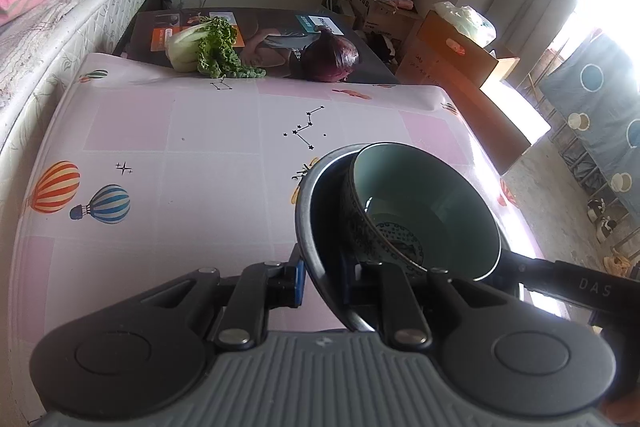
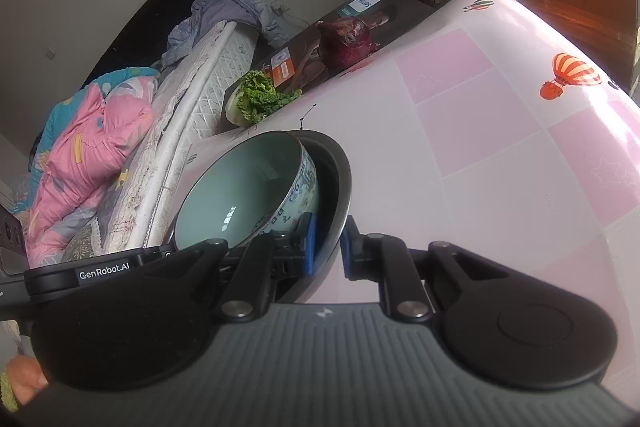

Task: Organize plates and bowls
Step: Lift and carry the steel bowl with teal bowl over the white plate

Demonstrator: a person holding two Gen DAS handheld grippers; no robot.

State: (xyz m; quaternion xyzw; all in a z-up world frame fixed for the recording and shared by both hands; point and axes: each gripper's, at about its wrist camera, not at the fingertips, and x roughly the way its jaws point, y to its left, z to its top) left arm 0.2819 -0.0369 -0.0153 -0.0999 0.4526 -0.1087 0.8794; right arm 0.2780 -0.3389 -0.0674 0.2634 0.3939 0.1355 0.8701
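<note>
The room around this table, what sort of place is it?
Most likely a bedroom used for storage too: a mattress with a pink quilt lies beside the table, and cardboard boxes are piled in the corner.

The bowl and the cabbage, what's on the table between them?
Nothing: in the left wrist view, only bare patterned tablecloth lies between the bowl and the cabbage.
</note>
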